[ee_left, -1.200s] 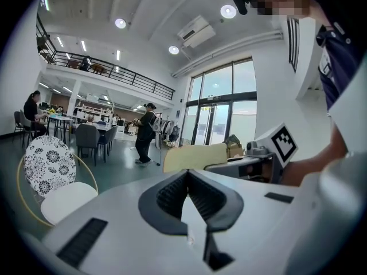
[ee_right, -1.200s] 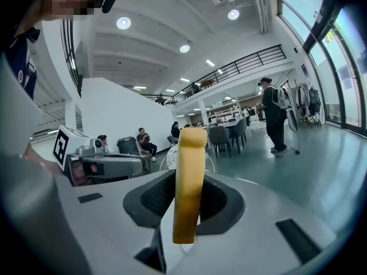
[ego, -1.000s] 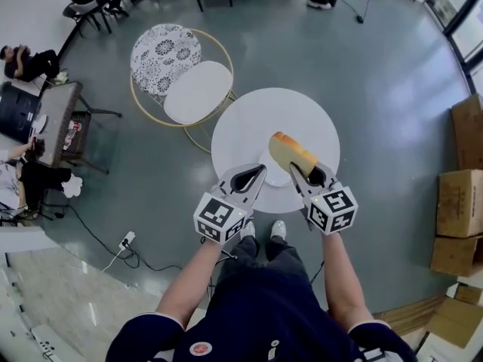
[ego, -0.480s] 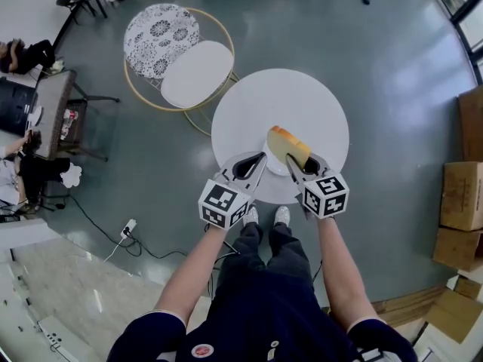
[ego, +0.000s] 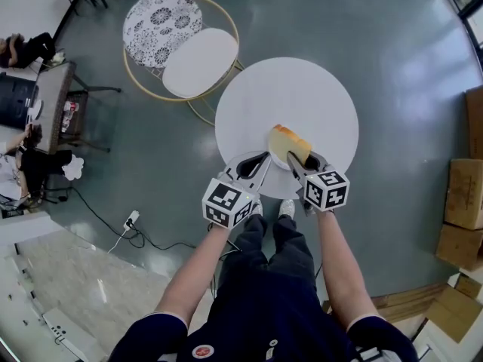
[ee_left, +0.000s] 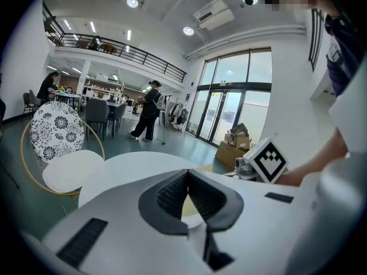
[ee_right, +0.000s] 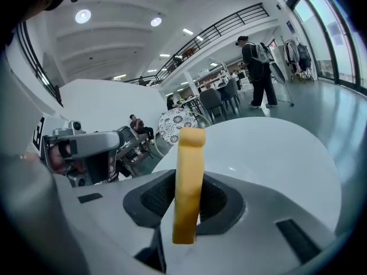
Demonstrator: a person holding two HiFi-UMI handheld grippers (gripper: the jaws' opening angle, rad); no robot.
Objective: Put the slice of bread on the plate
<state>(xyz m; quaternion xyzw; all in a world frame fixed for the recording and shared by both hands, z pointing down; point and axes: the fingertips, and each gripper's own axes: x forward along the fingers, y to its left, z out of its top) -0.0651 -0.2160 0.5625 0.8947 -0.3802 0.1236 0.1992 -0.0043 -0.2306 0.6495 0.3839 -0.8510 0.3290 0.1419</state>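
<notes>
A yellow bread slice (ego: 289,143) stands on edge between the jaws of my right gripper (ego: 296,159), which is shut on it. In the right gripper view the bread slice (ee_right: 189,182) rises upright out of the jaws, over the round white table (ee_right: 269,148). A small white plate (ego: 276,167) lies on the table's (ego: 287,100) near edge, just under the bread and between the two grippers. My left gripper (ego: 261,161) hangs beside it on the left, shut and empty; in its own view the tips (ee_left: 187,173) meet.
A gold-framed chair (ego: 198,62) with a patterned round back (ego: 162,19) stands left of the table. Cardboard boxes (ego: 462,194) sit at the right edge. A power strip with cable (ego: 132,219) lies on the floor at the left. People sit at desks far left.
Both grippers have sunk toward the table, the right one carrying the bread down over the plate. The grips are unchanged.
</notes>
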